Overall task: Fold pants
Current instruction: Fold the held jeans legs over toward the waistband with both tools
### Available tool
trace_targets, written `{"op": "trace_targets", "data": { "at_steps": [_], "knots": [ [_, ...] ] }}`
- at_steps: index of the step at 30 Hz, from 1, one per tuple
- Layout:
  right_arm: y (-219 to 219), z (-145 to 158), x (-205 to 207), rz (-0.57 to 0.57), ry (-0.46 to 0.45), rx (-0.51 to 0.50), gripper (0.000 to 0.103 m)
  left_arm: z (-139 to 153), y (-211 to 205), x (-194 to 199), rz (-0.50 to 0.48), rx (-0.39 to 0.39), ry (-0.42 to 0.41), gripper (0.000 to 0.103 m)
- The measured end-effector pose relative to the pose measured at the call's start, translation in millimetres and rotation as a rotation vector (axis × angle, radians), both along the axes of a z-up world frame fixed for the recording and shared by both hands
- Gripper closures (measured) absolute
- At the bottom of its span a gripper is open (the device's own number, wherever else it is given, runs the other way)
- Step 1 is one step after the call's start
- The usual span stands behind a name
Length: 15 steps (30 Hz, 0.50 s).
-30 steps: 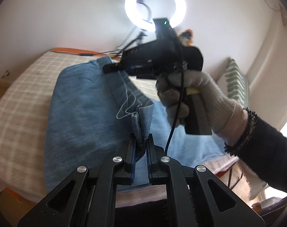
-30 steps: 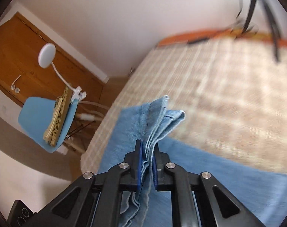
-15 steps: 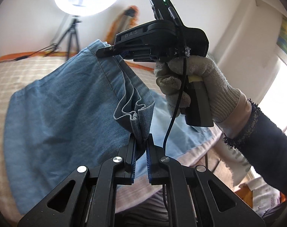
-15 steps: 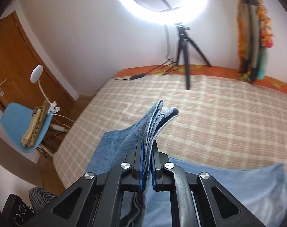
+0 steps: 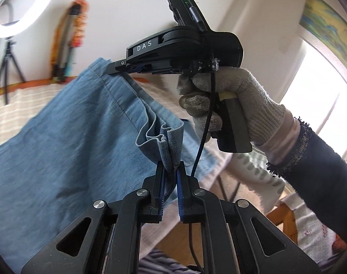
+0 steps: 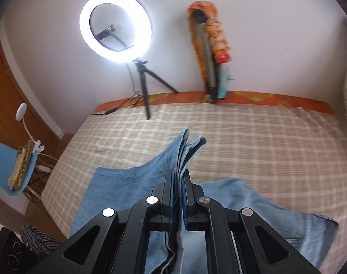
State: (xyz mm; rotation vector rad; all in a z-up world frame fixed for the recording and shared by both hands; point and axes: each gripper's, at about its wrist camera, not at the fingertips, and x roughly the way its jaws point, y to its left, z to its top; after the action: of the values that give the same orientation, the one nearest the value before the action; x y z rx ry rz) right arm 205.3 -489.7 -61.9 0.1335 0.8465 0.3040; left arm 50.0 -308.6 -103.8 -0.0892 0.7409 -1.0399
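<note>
Two hand-held grippers | left [image 5: 170,173], right [image 6: 178,182] clamped on pants [image 5: 66,137] | fabric bunched between jaws

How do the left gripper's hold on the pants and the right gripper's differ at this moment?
The left gripper pinches a small bunched fold of the pants; the right gripper clamps several flat stacked layers. Fabric pokes only slightly past the left gripper's fingertips, but stands well beyond the right gripper's. Both are shut on the same blue pants, lifted above the checked bed.
</note>
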Motion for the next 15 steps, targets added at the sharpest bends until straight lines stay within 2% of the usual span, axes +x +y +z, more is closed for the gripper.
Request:
{"op": "trace_targets", "data": {
  "at_steps": [7,15],
  "knots": [
    [-69,7,-18,-0.123,-0.011,-0.025,0.1,0,-65,-5,-0.115,0.003,-0.003,0.095],
    [-135,-6,-38,-0.245,0.013,-0.058,0.1,-12,-133,-12,-0.218,0.038,-0.001,0.095]
  ]
}}
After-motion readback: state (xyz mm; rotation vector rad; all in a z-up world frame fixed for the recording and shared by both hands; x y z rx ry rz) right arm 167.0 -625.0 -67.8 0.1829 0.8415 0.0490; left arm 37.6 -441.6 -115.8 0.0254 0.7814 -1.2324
